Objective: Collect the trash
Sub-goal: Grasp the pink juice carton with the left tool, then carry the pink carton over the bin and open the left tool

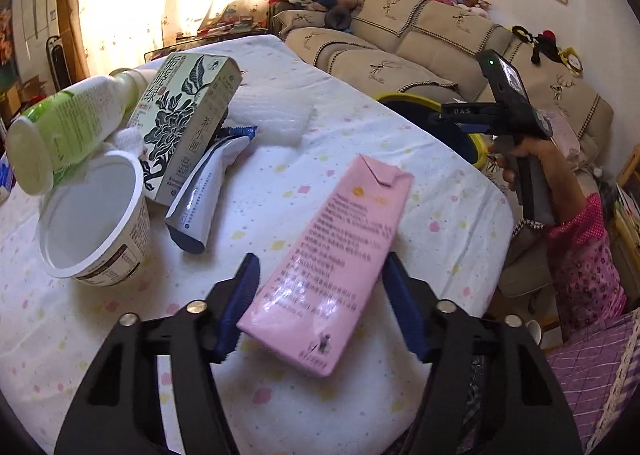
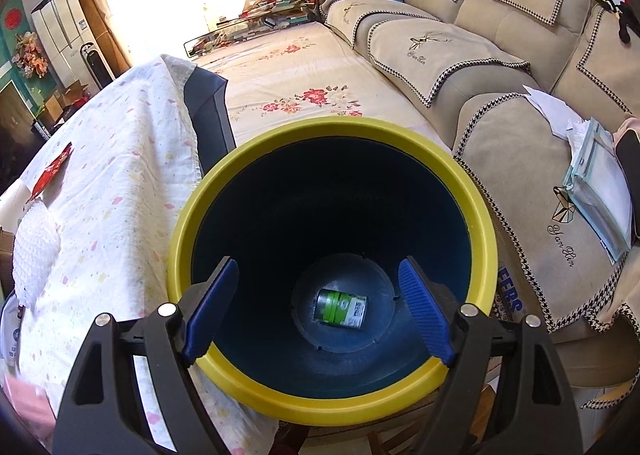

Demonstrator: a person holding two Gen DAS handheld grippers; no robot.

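Observation:
A pink carton (image 1: 332,255) lies on the cloth-covered table (image 1: 360,143) between the open blue fingers of my left gripper (image 1: 320,307); the pads stand a little off its sides. Further left lie a white cup (image 1: 92,219), a green-labelled bottle (image 1: 64,127), a green tea box (image 1: 188,127) and a blue-white pouch (image 1: 204,195). My right gripper (image 2: 320,307) is open and empty above the yellow-rimmed blue bin (image 2: 192,215), where a small green-labelled container (image 2: 342,307) lies at the bottom. The right gripper (image 1: 516,119) also shows in the left wrist view above the bin (image 1: 404,99).
The bin stands beside the table's right edge (image 2: 200,143), next to a beige sofa (image 2: 500,55). A red wrapper (image 2: 52,171) and white foam net (image 2: 34,251) lie on the table. Papers (image 2: 600,183) rest on the sofa.

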